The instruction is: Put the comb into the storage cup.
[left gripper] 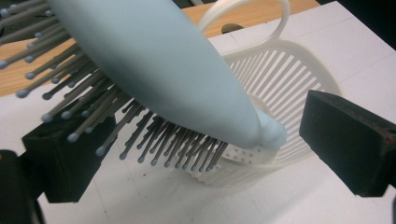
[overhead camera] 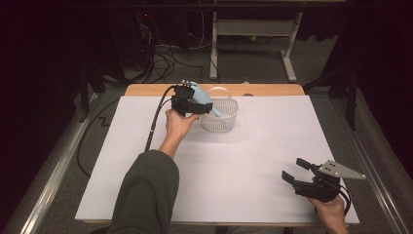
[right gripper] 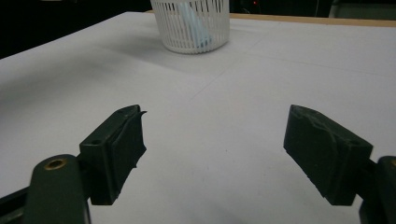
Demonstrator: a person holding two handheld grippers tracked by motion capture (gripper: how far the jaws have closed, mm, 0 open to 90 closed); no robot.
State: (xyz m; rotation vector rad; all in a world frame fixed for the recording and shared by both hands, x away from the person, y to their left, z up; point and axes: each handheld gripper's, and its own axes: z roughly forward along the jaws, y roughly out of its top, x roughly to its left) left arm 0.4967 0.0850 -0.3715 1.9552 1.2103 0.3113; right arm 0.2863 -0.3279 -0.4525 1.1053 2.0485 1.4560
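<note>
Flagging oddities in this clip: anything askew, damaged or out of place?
The hairbrush leans tilted, handle end down in the basket, head sticking out over the rim. The left gripper is open around it. The right gripper's pads look frayed.

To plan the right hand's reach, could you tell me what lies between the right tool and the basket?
Nothing: bare white table cover between right tool and basket, seen in its own view.

Beyond the desk (overhead camera: 272,146), grey floor (overhead camera: 253,61) carries tangled cables (overhead camera: 163,56) and a white table frame (overhead camera: 253,29); surroundings lie dark.
</note>
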